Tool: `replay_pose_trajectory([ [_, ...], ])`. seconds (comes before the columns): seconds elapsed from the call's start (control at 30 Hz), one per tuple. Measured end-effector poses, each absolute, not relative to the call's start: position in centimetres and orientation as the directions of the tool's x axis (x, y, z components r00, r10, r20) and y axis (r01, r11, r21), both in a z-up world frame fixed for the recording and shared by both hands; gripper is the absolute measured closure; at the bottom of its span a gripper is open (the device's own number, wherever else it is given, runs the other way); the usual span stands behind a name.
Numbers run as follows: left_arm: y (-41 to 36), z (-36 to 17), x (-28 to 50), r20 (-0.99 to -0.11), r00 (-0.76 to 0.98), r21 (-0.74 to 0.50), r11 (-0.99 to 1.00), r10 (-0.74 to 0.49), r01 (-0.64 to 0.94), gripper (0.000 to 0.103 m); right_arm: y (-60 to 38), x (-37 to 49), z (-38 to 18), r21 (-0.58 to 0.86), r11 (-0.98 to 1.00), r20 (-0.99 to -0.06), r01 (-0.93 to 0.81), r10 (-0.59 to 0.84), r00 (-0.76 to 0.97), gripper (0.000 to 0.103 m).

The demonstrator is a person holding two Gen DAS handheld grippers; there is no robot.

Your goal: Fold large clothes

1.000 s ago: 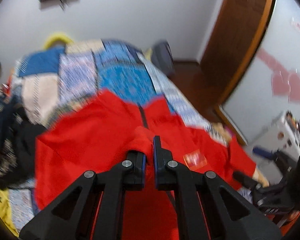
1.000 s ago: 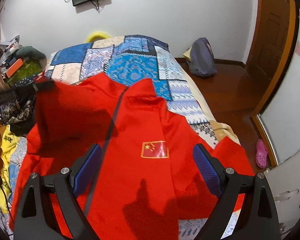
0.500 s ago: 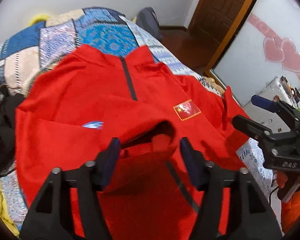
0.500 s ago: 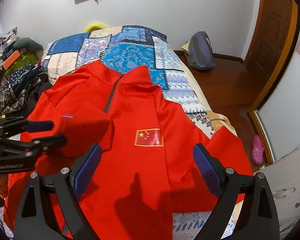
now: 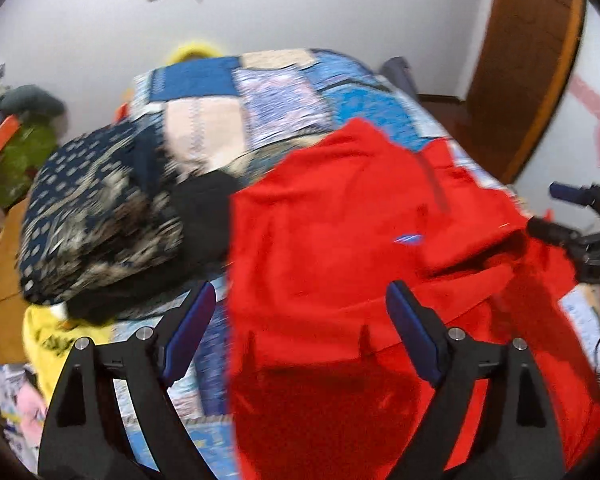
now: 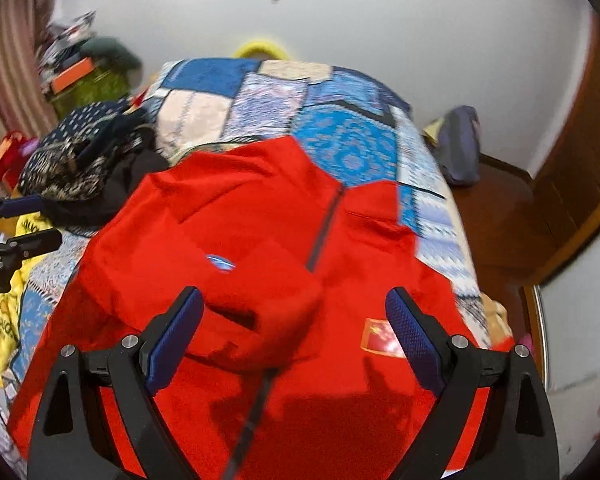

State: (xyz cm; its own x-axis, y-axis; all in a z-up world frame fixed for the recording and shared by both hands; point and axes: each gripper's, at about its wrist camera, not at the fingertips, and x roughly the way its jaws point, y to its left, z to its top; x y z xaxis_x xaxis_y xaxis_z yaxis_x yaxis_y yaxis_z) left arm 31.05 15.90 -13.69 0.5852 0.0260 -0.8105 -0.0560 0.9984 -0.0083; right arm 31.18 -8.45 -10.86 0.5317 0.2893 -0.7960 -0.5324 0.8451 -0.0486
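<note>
A red zip-up jacket (image 5: 340, 220) lies front up on the bed, with a flag patch (image 6: 380, 338) on its chest. One sleeve (image 6: 268, 300) lies folded across the front. My left gripper (image 5: 300, 292) hovers over the jacket's left edge, its jaws opening wide, the pads clear of the cloth. My right gripper (image 6: 295, 294) stands open above the folded sleeve and grips nothing. Each gripper shows at the edge of the other's view: the right gripper (image 5: 572, 216) and the left gripper (image 6: 20, 220).
A blue patchwork bedspread (image 5: 220, 120) covers the bed. A dark patterned clothes pile (image 5: 100, 216) and a yellow garment (image 5: 48, 344) lie left of the jacket. A purple bag (image 6: 460, 148) sits on the wood floor by the brown door (image 5: 528, 60).
My left gripper let go of the red sleeve, spread its jaws and swung left to the jacket's edge. The sleeve now lies across the chest. My right gripper shifted and rolled, still open.
</note>
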Motion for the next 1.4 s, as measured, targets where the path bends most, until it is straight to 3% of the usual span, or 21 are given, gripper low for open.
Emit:
replay_pose_trajectory([
  [0.2,19.5,-17.4,29.3,-0.855,0.516,-0.001,0.994,0.055,-0.107,0.016,-5.2,32.5,-14.7,-0.125,0.807,-0.858,-0.578,0.204,0.471,0.015],
  [0.33,20.6,-20.8,28.7,-0.886,0.461,0.001,0.993,0.056,-0.119,0.016,-4.7,33.0,-17.2,-0.169,0.784,-0.898,-0.598,0.128,0.421,0.026],
  [0.47,21.0,-24.0,28.8,-0.916,0.4,-0.032,0.99,0.024,-0.134,0.016,-5.3,32.7,-19.0,-0.214,0.756,-0.908,-0.619,0.08,0.41,0.031],
  [0.67,21.3,-25.5,29.5,-0.915,0.403,-0.117,0.977,-0.035,-0.18,0.016,-6.2,33.0,-20.2,-0.196,0.776,-0.912,-0.599,0.081,0.403,0.056],
  [0.73,21.6,-25.7,29.8,-0.911,0.407,-0.15,0.969,-0.059,-0.196,0.016,-5.9,33.1,-19.8,-0.2,0.783,-0.903,-0.589,0.086,0.42,0.076],
  [0.83,21.5,-25.8,30.0,-0.914,0.401,-0.15,0.966,-0.054,-0.212,0.016,-5.7,32.9,-17.7,-0.168,0.798,-0.868,-0.579,0.159,0.47,0.09],
  [1.23,21.2,-25.0,30.5,-0.901,0.428,-0.189,0.953,-0.072,-0.238,0.016,-7.5,34.1,-5.0,-0.077,0.87,-0.631,-0.487,0.335,0.699,0.095],
  [1.4,21.7,-25.3,31.4,-0.896,0.437,-0.226,0.928,-0.079,-0.297,0.016,-9.8,34.8,-4.2,-0.018,0.905,-0.596,-0.425,0.331,0.731,0.095],
])
